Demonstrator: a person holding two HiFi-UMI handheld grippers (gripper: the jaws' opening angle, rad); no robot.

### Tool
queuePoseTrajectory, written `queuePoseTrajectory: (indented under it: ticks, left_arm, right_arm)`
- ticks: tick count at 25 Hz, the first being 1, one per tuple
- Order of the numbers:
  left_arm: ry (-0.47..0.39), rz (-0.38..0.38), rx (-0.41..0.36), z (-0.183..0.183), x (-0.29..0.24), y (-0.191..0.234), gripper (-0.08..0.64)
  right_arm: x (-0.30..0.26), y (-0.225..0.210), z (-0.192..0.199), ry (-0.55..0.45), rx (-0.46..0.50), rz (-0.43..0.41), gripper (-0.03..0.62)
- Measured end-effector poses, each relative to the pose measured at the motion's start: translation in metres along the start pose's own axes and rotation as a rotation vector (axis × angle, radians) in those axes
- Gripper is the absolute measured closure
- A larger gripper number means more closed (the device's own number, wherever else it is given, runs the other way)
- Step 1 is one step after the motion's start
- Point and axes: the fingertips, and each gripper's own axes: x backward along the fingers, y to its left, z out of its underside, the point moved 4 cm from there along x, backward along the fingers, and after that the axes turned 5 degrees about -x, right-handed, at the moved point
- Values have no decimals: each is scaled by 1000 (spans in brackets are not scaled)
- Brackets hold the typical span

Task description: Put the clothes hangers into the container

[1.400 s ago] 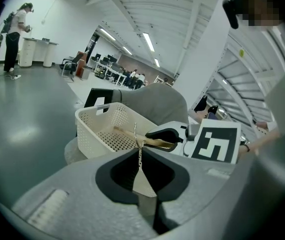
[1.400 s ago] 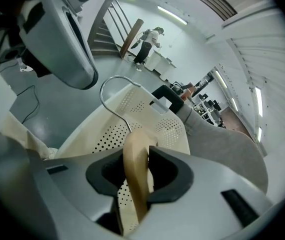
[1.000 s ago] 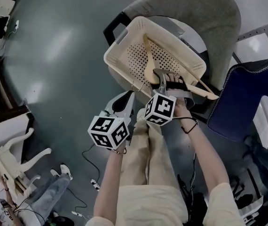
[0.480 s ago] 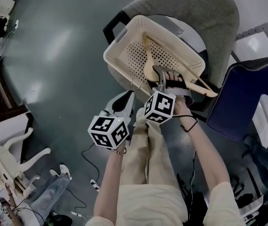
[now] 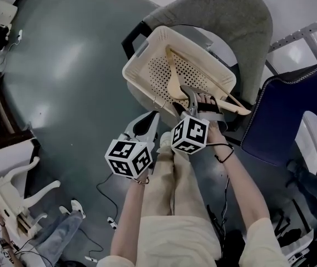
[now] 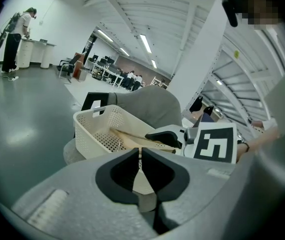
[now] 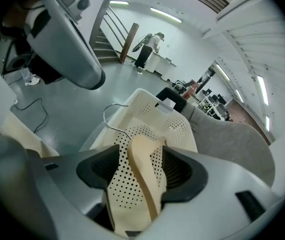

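A cream perforated basket (image 5: pixel 142 52) sits on a grey chair, with wooden hangers (image 5: pixel 173 74) lying in it. One hanger's end pokes out over the right rim (image 5: pixel 237 106). My right gripper (image 5: pixel 191 97) is at the basket's near edge. Its jaws are opening, and a pale wooden hanger arm (image 7: pixel 145 164) lies between them over the dotted basket floor (image 7: pixel 175 121); the pads stand off it. The hanger's wire hook (image 7: pixel 113 115) reaches past the near rim. My left gripper (image 5: pixel 153 115) hangs lower left of the basket, shut with nothing in it (image 6: pixel 139 159).
The grey upholstered chair (image 5: pixel 231 15) holds the basket. A dark blue seat (image 5: pixel 292 110) stands to the right. White furniture (image 5: pixel 8 199) and loose cables (image 5: pixel 105 193) lie on the grey floor at lower left. A person (image 6: pixel 15 39) stands far off by a counter.
The right gripper's jaws have spread wider around the hanger arm. The basket and the left gripper stay about where they were.
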Motion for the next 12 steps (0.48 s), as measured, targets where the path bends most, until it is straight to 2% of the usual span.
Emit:
queuePoseTrajectory:
  ticks: [3,6,12]
  left_arm:
    - [-3,15,-12,-7,7,-8,529]
    - [-3,31,-30,-13,13,-18,529]
    - [-42,71,-80,-37,28,-39,529]
  right_arm:
    - [19,-4,-5,-21,-69,2,333]
    - [41,-12,-9,-45,-166,24,423]
    - [82,-30,-14,-95,-457,38,543]
